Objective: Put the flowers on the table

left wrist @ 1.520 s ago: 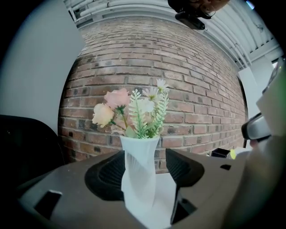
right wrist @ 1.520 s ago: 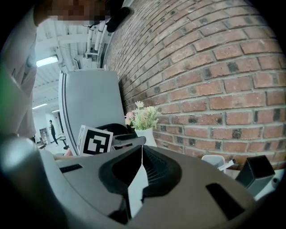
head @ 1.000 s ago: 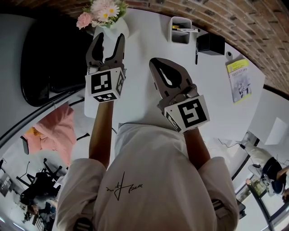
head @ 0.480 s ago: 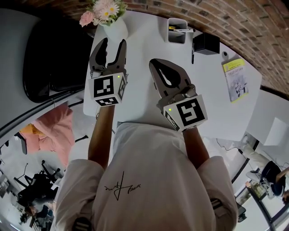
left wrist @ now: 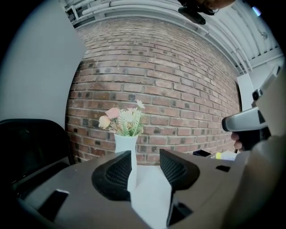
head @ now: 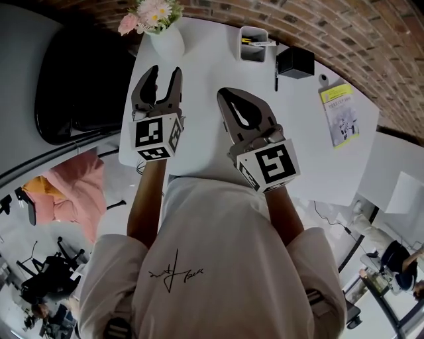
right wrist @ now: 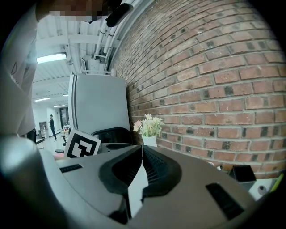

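**A:** Anything readable?

**B:** No. The print on the yellow-topped booklet [head: 340, 116] is too small, and the script on the shirt [head: 175, 271] is a scrawl.

**A:** The flowers [head: 151, 13]?

**B:** Pink and white blooms in a smooth white vase [head: 167, 41], at the far corner of the white table [head: 205, 79] by the brick wall [head: 371, 40].

**A:** Grippers?

**B:** The left gripper [head: 161, 71] has ribbed jaws apart and closing, with nothing between them. The right gripper [head: 225, 94] has its jaws together, empty.

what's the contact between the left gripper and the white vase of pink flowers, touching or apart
Apart. In the head view, bare white table shows between the white vase and the left gripper, whose empty jaws are closing.
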